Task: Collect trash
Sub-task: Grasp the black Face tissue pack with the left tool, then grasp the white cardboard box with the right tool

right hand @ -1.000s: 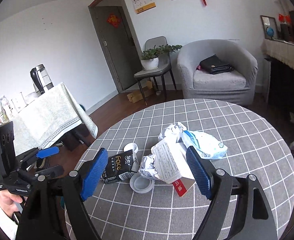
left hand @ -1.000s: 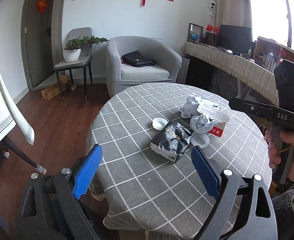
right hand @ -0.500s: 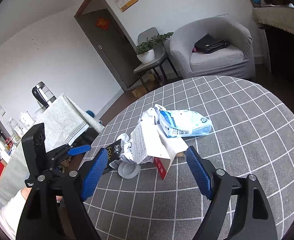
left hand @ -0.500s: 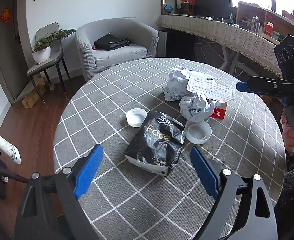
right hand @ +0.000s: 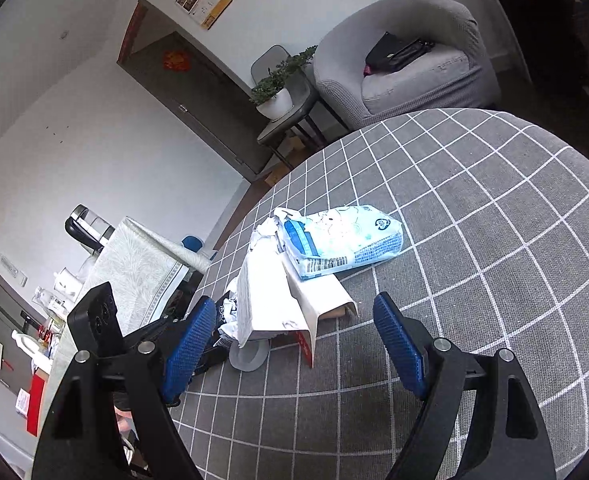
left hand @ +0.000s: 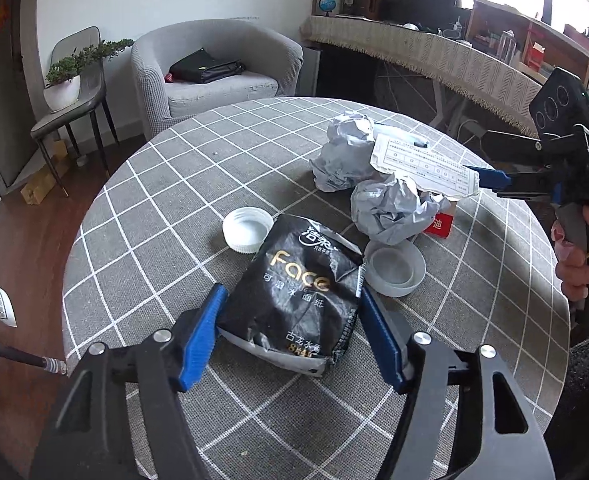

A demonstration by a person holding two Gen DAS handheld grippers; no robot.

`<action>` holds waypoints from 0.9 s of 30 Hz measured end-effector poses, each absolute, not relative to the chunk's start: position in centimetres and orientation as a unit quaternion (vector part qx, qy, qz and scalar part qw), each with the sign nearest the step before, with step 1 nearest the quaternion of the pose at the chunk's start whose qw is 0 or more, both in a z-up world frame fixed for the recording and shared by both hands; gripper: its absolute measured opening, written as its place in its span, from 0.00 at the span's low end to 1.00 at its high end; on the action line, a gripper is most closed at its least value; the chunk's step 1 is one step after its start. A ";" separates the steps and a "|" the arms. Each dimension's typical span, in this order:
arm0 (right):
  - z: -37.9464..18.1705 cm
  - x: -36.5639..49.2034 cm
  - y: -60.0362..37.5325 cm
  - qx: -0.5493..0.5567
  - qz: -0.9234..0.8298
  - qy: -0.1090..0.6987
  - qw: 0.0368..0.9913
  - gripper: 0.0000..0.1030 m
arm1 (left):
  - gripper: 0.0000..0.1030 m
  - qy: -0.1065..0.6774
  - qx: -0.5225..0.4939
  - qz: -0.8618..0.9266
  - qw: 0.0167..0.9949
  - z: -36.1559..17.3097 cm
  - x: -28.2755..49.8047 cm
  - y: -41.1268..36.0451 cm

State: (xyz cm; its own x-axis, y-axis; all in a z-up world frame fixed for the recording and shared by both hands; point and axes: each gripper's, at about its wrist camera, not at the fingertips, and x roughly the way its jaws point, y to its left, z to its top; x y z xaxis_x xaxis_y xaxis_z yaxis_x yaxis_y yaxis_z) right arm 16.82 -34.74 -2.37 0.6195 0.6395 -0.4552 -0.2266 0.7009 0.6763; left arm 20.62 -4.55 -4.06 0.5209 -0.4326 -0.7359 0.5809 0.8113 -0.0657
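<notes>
Between the blue pads: the left gripper (left hand: 290, 330) has a black "Face" tissue pack (left hand: 300, 290) between its fingers; the jaws have just been closing and both pads now lie against the sides of the pack, which rests on the table.
Right gripper: the right gripper (right hand: 294, 346) has its jaws wide apart and holds nothing; it hangs over the table just before a folded white paper packet (right hand: 286, 304). In the left view a hand (left hand: 578, 256) holds its handle.
Near trash: a white cap (left hand: 247, 229) lies just beside the pack on its left, a shallow white lid (left hand: 395, 268) touches its right corner.
Further trash: two crumpled grey paper balls (left hand: 390, 210), a printed form (left hand: 426, 166) on top of them, a red-labelled carton (left hand: 438, 224) under them, and a blue and white tissue pack (right hand: 346, 242) behind.
Surface: a round table (left hand: 166, 216) with a grey cloth in a white grid.
Room: a grey armchair (left hand: 214, 68) with a black bag (left hand: 204, 68), a chair that carries a potted plant (left hand: 64, 80), a long sideboard (left hand: 434, 56) with a fringed cloth, a dark wooden floor (left hand: 18, 228), and a grey door (right hand: 198, 100).
</notes>
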 end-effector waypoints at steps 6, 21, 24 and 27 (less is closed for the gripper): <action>-2.7 17.6 -34.0 0.305 0.255 0.359 0.844 0.85 | 0.61 0.390 0.095 -0.284 0.871 -3.9 20.3 -4.5; -3.3 19.5 -31.0 0.279 0.235 0.381 0.849 0.86 | 0.60 0.378 0.016 -0.236 0.895 -2.8 16.1 -0.5; -3.2 19.7 -30.0 0.250 0.223 0.385 0.860 0.86 | 0.60 0.368 0.002 -0.223 0.903 -2.0 14.5 0.2; -3.1 19.7 -29.2 0.229 0.210 0.385 0.869 0.86 | 0.60 0.358 -0.015 -0.215 0.908 -1.3 13.0 1.0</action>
State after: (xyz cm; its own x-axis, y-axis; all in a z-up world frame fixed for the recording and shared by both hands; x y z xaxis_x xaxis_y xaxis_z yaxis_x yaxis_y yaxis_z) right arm 19.74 -29.19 -3.13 0.6147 0.5415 -0.5735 -0.1893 0.8072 0.5592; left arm 13.01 0.97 -1.34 0.6508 -0.4016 -0.6444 0.3804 0.9069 -0.1810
